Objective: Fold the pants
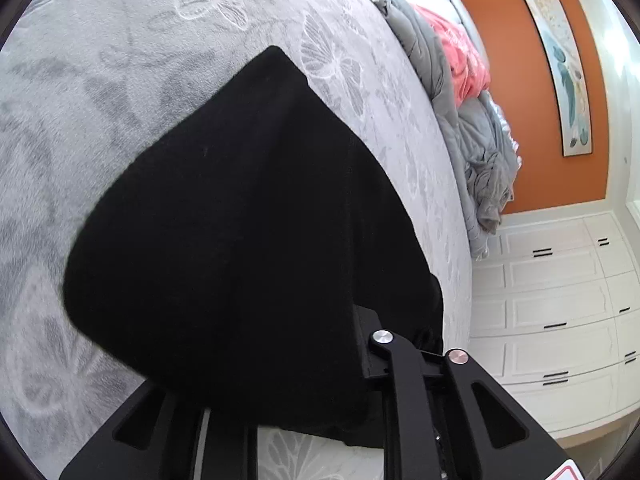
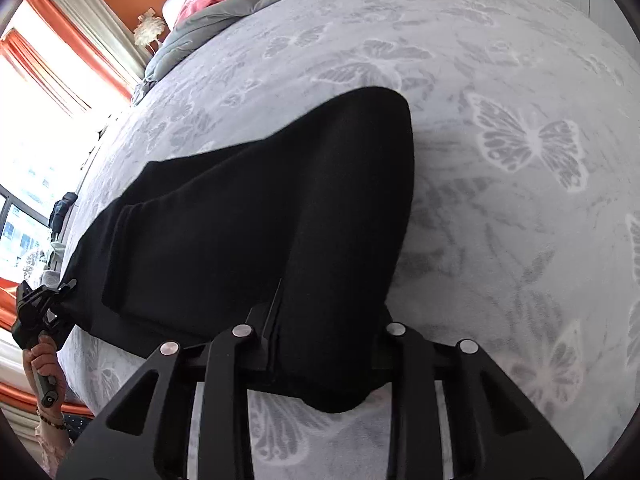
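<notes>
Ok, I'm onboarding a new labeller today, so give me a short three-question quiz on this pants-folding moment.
1. True or false: the pants lie on a blanket printed with butterflies.
2. What is each gripper doing? A) both grip the pants B) only the left grips C) both hang open above the bed
3. What colour is the crumpled cloth lying among the grey bedding at the head of the bed?

Key:
1. True.
2. A: the right gripper holds one edge of the black fabric, and the left gripper, seen from the right wrist, clamps the far end.
3. Pink.
</notes>
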`<state>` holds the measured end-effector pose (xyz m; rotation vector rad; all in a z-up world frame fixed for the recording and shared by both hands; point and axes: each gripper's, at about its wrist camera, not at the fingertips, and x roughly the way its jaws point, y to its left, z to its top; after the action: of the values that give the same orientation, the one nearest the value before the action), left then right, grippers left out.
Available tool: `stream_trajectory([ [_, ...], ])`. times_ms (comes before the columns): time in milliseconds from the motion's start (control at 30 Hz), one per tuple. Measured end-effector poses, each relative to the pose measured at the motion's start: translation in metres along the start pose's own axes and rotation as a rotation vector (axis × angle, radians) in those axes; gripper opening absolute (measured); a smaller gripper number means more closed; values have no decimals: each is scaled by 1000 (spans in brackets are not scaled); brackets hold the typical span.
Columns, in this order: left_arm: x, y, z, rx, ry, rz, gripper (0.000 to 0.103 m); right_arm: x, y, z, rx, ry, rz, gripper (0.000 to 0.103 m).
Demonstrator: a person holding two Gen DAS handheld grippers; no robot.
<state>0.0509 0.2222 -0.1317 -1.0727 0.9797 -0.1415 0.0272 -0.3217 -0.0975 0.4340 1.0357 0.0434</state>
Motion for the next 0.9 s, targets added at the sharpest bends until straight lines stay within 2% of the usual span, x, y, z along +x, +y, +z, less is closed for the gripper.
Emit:
stream_trajectory([
  [67,-21,-6,5,-10,-15,-55,14,-34,4,5,13,-55,96,23],
  [133,-52,-18,7,34,-5,-110,12,-69,12,7,4,-80,174,22],
  [167,-69,-26,4,66,3,-125,12,-85,17,7,-20,-92,183,22],
  [233,-105,-34,-5,143,-21,-107,12,-102,19,3,-42,-78,200,22],
  [333,-127,-16,-15,158,-2,-71,12,-74,-3,-23,-25,51,134,24],
  [400,-116,10,-26,146,47,1,12,-34,-23,-50,32,181,75,28],
  [433,-106,22,-33,131,69,47,12,-19,-31,-64,60,228,42,35],
  [467,-98,38,-40,86,102,86,12,-20,-36,-72,85,189,51,40],
  [500,-91,51,-44,37,138,89,12,-30,-39,-76,120,142,55,48],
  [533,-90,59,-48,9,149,90,13,-43,-38,-78,135,96,-12,51],
  [600,-95,58,-50,45,137,107,14,-76,-15,-84,60,-70,-175,54],
  [633,-98,54,-50,72,126,109,15,-86,1,-88,4,-126,-198,54],
  [700,-101,47,-53,113,104,126,16,-89,45,-98,-104,-141,-110,62],
  [733,-99,42,-54,124,98,141,16,-84,70,-104,-160,-126,-43,67],
  [767,-98,41,-55,127,95,156,16,-76,96,-110,-218,-108,6,77],
  [800,-97,39,-55,127,91,167,17,-65,123,-116,-282,-88,38,79],
  [867,-96,34,-56,137,80,176,17,-38,173,-128,-399,-55,68,78],
  [900,-96,31,-56,150,74,183,18,-25,193,-131,-444,-45,58,69],
])
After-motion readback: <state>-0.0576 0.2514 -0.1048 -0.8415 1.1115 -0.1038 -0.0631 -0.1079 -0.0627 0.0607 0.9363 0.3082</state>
